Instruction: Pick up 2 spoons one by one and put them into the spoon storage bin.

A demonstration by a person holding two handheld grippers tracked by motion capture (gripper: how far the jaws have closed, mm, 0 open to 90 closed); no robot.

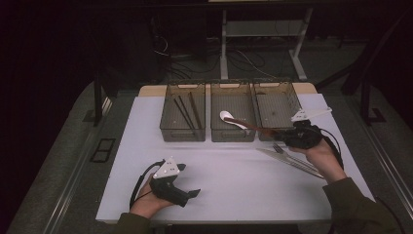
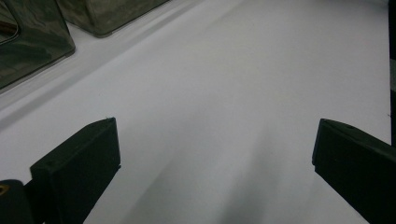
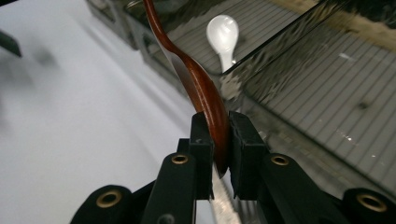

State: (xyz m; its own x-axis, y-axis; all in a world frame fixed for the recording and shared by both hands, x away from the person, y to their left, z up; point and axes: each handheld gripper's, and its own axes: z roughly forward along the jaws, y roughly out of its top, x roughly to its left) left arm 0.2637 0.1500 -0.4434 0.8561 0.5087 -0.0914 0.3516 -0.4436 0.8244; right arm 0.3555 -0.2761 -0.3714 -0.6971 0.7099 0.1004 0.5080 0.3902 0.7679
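Right claw (image 3: 215, 154) was clenched on wooden spoon (image 3: 198, 86), handle reaching ahead over middle bin (image 1: 233, 117), likely for sorting; left claw (image 2: 210, 163) rested released on surface (image 1: 234, 185).

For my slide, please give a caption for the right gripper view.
Right claw shut on a brown wooden spoon, above the trays, where a white spoon lies.

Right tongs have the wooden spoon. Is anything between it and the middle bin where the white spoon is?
The right tongs grip the wooden spoon, which reaches across the middle bin's near wall. Nothing visible blocks the drop; only the white spoon lies inside, under its far end.
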